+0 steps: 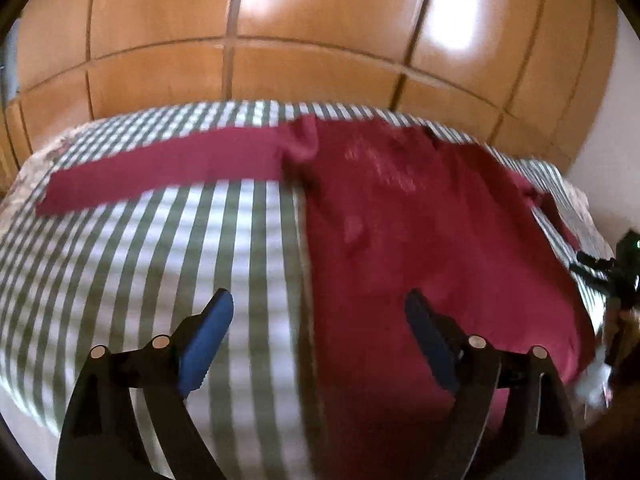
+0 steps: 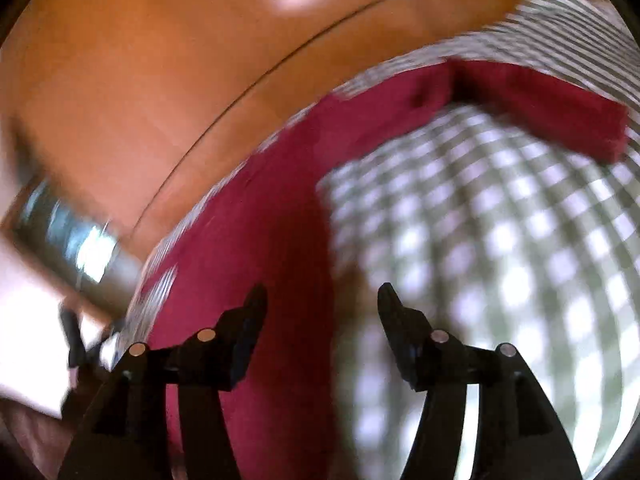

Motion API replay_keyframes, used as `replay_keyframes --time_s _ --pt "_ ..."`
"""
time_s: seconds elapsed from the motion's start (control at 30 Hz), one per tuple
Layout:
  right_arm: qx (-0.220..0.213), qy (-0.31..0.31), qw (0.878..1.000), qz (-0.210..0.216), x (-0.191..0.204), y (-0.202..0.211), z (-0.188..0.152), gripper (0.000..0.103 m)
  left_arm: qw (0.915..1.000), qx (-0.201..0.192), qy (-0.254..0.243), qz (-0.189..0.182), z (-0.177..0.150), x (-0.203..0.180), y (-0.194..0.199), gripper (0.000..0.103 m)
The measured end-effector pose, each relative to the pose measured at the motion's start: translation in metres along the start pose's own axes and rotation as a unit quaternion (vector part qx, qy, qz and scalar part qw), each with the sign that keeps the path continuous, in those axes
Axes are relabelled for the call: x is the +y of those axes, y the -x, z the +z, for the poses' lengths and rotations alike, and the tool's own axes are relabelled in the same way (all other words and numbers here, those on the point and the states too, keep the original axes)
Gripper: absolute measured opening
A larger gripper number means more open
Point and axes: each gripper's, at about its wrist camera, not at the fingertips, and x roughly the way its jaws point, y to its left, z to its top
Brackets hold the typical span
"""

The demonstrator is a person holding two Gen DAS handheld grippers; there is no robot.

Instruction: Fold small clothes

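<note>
Crimson long-sleeved top [image 1: 420,232] lies spread flat on a bed covered by a green-and-white checked sheet [image 1: 140,264], its body toward the right of the left wrist view and one sleeve [image 1: 160,172] stretched straight out to the left. Behind the bed stand glossy wooden wardrobe doors [image 1: 320,20]. Left hand-held gripper [image 1: 318,316] hovers above the garment's left edge with its blue-padded fingers [image 1: 208,340] spread wide, holding nothing. Right hand-held gripper [image 2: 322,308], seen in a blurred view, is likewise spread and empty, above the garment's edge where it meets the sheet.
</note>
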Motion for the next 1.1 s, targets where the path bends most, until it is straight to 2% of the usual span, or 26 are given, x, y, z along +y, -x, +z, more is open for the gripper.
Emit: replay_keyframes --time_s 0.1,0.17,0.2,0.23,0.27,0.3,0.33,0.4,0.5,0.6,0.63,0.67,0.7,0.77,0.83,0.9,1.0,1.1 --pt "-0.054 -0.133 0.990 -0.006 -0.041 -0.013 0.027 0.055 0.9996 -0.009 0.026 -0.002 0.017 -0.006 -0.028 0.089" --pt "-0.101 -0.168 0.981 0.000 -0.055 -0.016 0.043 0.060 0.9990 -0.006 0.041 0.018 0.026 -0.013 -0.049 0.089" --pt "-0.126 -0.180 0.976 -0.007 -0.059 -0.016 0.051 0.064 0.9987 -0.006 0.044 0.023 0.031 -0.015 -0.062 0.089" --pt "-0.144 -0.190 0.971 -0.007 -0.063 -0.016 0.058 0.074 0.9986 -0.004 0.043 0.029 0.034 -0.015 -0.072 0.089" --pt "-0.168 -0.212 0.963 -0.001 -0.068 -0.015 0.064 0.077 0.9982 -0.001 0.043 0.043 0.035 -0.016 -0.081 0.089" --pt "-0.180 -0.228 0.957 0.001 -0.071 -0.016 0.068 0.077 0.9970 0.002 0.037 0.068 0.035 -0.016 -0.093 0.089" --pt "-0.189 -0.245 0.951 -0.002 -0.076 -0.015 0.073 0.077 0.9965 0.010 0.037 0.074 0.034 -0.014 -0.100 0.089" --pt "-0.207 -0.292 0.934 -0.007 -0.091 -0.013 0.082 0.076 0.9948 0.047 0.061 0.067 0.030 -0.004 -0.118 0.089" --pt "-0.229 -0.344 0.910 -0.027 -0.115 -0.010 0.098 0.064 0.9950 0.034 0.071 0.061 0.027 0.000 -0.115 0.089" --pt "-0.237 -0.378 0.894 -0.047 -0.135 -0.005 0.104 0.032 0.9948 0.031 0.074 0.063 0.024 0.004 -0.111 0.089" --pt "-0.234 -0.388 0.890 -0.054 -0.143 -0.001 0.100 0.015 0.9948 0.031 0.074 0.062 0.024 0.004 -0.112 0.089" --pt "-0.231 -0.397 0.887 -0.059 -0.150 0.001 0.101 0.006 0.9947 0.032 0.075 0.062 0.025 0.004 -0.114 0.089" --pt "-0.228 -0.402 0.885 -0.061 -0.159 0.001 0.100 0.006 0.9948 0.032 0.075 0.062 0.024 0.003 -0.113 0.090" --pt "-0.226 -0.389 0.890 -0.068 -0.165 0.006 0.104 0.007 0.9949 0.032 0.074 0.060 0.023 0.001 -0.112 0.091" --pt "-0.235 -0.359 0.897 -0.105 -0.169 0.023 0.114 0.007 0.9949 0.033 0.074 0.060 0.022 0.002 -0.112 0.091" --pt "-0.253 -0.353 0.892 -0.126 -0.179 0.036 0.125 0.007 0.9950 0.034 0.074 0.059 0.022 0.002 -0.114 0.092" --pt "-0.265 -0.367 0.876 -0.166 -0.200 0.056 0.132 0.006 0.9949 0.035 0.073 0.060 0.023 0.000 -0.115 0.093" --pt "-0.251 -0.376 0.874 -0.178 -0.225 0.064 0.133 0.005 0.9950 0.036 0.073 0.057 0.023 0.000 -0.116 0.094"
